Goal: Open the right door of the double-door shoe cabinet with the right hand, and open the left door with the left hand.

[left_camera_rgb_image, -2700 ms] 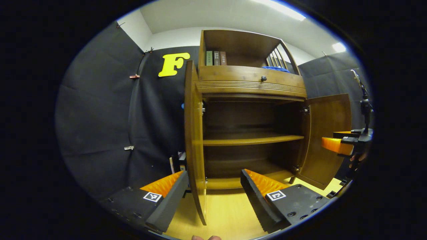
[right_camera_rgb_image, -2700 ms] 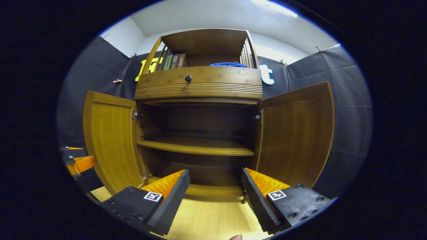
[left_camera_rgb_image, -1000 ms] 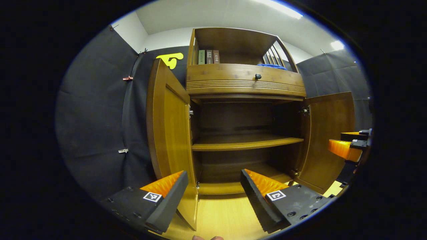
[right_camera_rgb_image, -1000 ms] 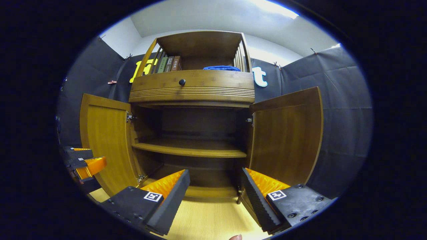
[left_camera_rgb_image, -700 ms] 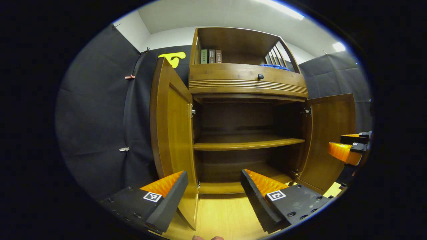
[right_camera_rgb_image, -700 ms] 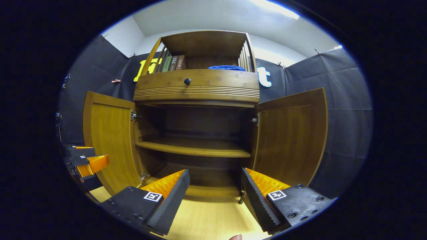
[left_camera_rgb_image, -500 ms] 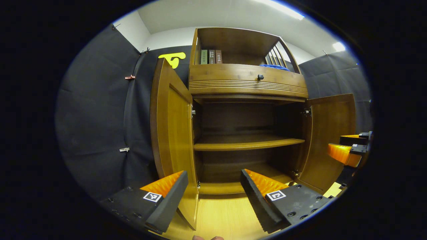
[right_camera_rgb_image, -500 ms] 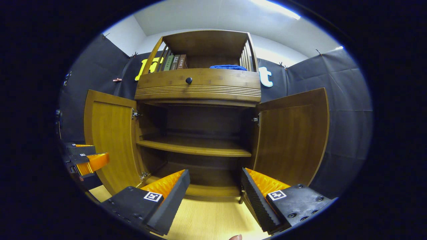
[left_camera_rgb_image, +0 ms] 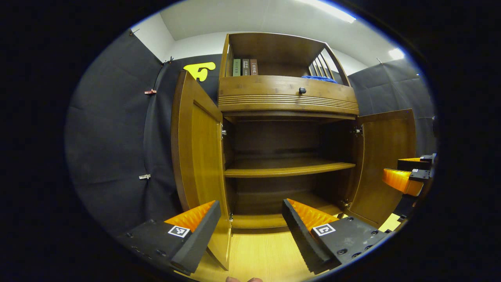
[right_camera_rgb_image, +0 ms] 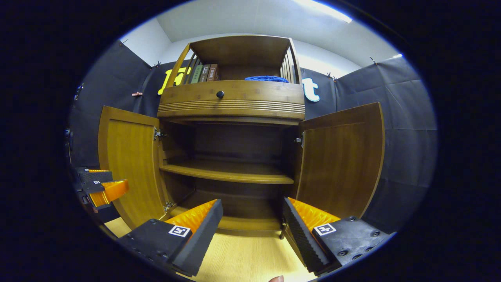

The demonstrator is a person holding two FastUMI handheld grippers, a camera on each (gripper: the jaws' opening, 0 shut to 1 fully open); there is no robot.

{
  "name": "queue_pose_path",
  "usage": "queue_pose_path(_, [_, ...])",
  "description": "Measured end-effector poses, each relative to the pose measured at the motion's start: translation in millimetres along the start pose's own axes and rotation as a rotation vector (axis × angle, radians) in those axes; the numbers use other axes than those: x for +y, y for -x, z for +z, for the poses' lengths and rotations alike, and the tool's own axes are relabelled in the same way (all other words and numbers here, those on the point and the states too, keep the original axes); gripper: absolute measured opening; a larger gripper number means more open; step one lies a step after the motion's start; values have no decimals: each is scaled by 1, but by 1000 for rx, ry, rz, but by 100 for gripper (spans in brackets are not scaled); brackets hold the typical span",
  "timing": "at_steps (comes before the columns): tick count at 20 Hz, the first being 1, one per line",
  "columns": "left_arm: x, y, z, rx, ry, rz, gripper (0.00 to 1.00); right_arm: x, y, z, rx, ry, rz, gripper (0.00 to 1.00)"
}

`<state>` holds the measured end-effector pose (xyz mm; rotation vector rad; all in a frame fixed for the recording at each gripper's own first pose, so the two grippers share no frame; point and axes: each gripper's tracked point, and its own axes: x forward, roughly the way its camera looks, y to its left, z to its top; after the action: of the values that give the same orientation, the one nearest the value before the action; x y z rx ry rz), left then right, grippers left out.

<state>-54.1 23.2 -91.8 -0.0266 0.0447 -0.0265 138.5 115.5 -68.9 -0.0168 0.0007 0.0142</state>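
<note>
Left gripper view first: the shoe cabinet (left_camera_rgb_image: 287, 102) stands dead ahead and both doors are swung out. The left door (left_camera_rgb_image: 195, 156) hangs open, nearly edge-on to this camera, just beyond the left gripper (left_camera_rgb_image: 250, 231), whose jaws are spread wide with nothing between them. One finger sits right in front of the door's lower edge, though whether it touches the wood is impossible to say. Across the way the right door (left_camera_rgb_image: 385, 164) is folded well back, and the right gripper (left_camera_rgb_image: 407, 176) hovers beside it, free of the panel. Inside, a bare shelf (left_camera_rgb_image: 287, 169) and a dark interior lie exposed.

Over to the right gripper view: a head-on look now, the left door (right_camera_rgb_image: 127, 164) and the right door (right_camera_rgb_image: 340, 160) thrown out to either side like wings. The right gripper (right_camera_rgb_image: 252, 231) sits low and centred, jaws wide, gripping nothing, well clear of its door. The left gripper (right_camera_rgb_image: 100, 188) peeks in beside the left door's outer edge. Up top are books (right_camera_rgb_image: 203, 73) and a blue cloth (right_camera_rgb_image: 266, 79).

On this evidence both openings look done; all that seems left is to draw the grippers away.
</note>
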Motion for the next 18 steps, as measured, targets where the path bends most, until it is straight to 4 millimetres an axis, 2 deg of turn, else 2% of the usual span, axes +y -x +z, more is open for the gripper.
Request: queue_pose_path(18, [1,-2,-4,10,5,17,99,-1,-6,-4,4,-4,8,99])
